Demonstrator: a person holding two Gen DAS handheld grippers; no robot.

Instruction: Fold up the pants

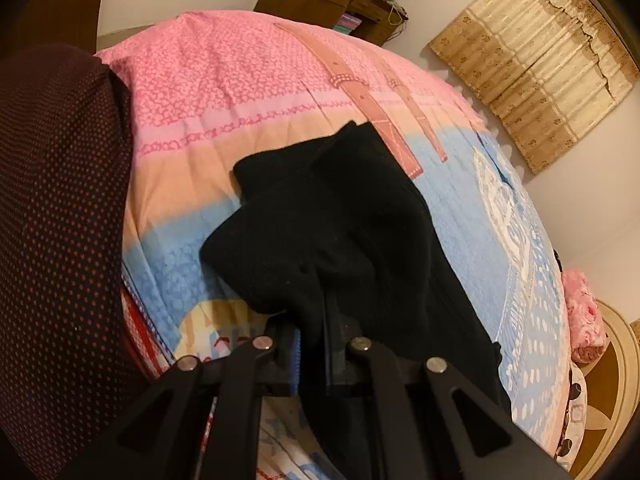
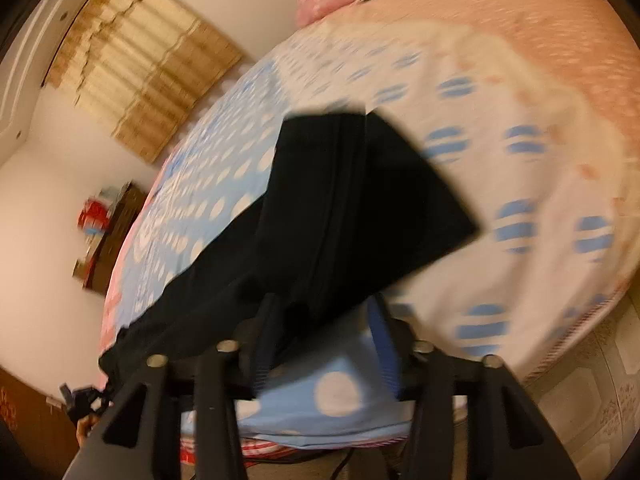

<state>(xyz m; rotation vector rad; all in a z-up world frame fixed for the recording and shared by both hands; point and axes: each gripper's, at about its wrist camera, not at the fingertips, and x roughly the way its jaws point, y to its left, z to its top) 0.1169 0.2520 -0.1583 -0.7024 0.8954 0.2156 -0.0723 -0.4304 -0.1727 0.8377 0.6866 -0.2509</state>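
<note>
Black pants (image 1: 340, 216) lie partly folded on the bed's patterned quilt (image 1: 208, 80); left gripper (image 1: 316, 344) clamps fabric at six o'clock, right gripper (image 2: 324, 328) spreads loose over them. Folding unfinished.

Both wrist cameras sit close above the bed (image 1: 248, 92), angled down along their fingers, from opposite ends; both views share the black pants (image 1: 344, 216) and the curtain (image 1: 532, 64)
</note>
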